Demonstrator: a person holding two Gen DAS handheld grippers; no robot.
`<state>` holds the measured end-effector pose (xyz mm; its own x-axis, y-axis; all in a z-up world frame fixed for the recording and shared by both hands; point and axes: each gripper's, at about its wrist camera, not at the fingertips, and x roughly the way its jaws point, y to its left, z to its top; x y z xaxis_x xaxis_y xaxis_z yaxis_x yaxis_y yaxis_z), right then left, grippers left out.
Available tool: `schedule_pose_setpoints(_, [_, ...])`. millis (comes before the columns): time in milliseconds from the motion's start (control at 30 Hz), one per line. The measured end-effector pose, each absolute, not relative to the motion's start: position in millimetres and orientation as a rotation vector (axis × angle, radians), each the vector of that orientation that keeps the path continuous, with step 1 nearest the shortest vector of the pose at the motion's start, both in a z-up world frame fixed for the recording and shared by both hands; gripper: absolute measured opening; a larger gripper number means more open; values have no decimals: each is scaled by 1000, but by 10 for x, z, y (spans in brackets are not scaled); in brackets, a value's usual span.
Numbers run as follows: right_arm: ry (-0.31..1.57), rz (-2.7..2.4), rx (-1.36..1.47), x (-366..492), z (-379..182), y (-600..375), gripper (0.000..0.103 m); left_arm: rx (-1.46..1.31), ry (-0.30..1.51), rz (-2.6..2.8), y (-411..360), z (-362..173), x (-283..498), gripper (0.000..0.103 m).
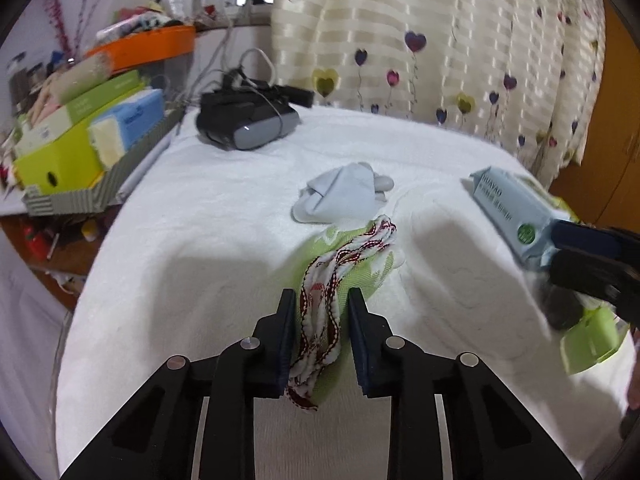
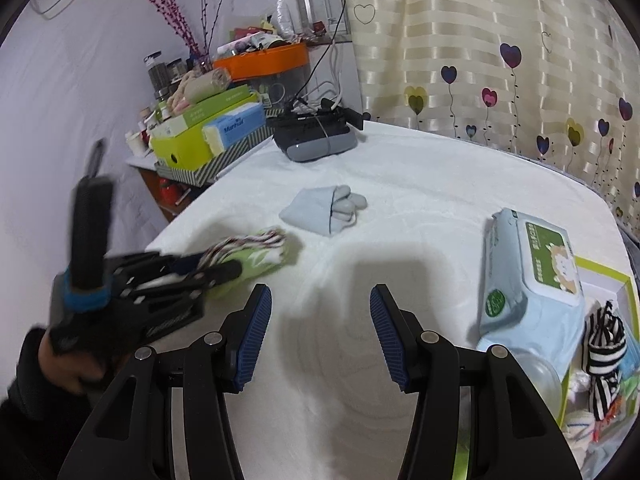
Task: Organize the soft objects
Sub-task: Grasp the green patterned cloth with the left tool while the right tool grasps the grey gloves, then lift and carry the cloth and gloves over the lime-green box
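My left gripper (image 1: 322, 300) is closed around a folded green cloth with a white-and-red cord edge (image 1: 340, 276), holding it over the white bed. The right wrist view shows that cloth (image 2: 256, 252) in the left gripper (image 2: 224, 270). A folded pale blue cloth bundle (image 1: 344, 196) lies further back on the bed; it also shows in the right wrist view (image 2: 320, 210). My right gripper (image 2: 320, 304) is open and empty above the bed. In the left wrist view it (image 1: 592, 256) is at the right edge.
A blue wet-wipes pack (image 2: 528, 276) lies at the right beside a green-rimmed box (image 2: 600, 344) holding a striped soft item (image 2: 604, 356). A grey-black headset (image 1: 248, 120) sits at the back. A cluttered side shelf with boxes (image 1: 80, 148) stands left. A heart-print curtain (image 1: 440, 40) hangs behind.
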<state>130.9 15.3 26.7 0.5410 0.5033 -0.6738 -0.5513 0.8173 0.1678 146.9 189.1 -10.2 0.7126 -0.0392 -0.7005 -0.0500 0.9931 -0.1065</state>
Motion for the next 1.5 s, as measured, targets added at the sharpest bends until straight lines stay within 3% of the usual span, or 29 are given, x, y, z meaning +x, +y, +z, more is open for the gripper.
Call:
schedule_pose_setpoints(433, [822,618,7,1963,153,739,53,-271,664,115,2270,154,930,24])
schedule_pose_setpoints(1000, [915,465,-36,2544,-315,1159,53,-323,670,139,2490,35,908,24])
schedule_pose_setpoints(1067, [914,474,-34,2505,-299,1128,44,-325,671,140,2491,36,906,24])
schedule_pose_setpoints(1133, [919,489,-21,2474,-281,1112,28,-322,670,143,2490,40,907,24])
schedule_pose_setpoints(1200, [911,501,-25,2412,-240,1088,21,-319,667,144,2470,52,901,24])
schedule_pose_setpoints(1500, [852,594,18,1943,29,788,18,-316,641,134,2245,209,755,24])
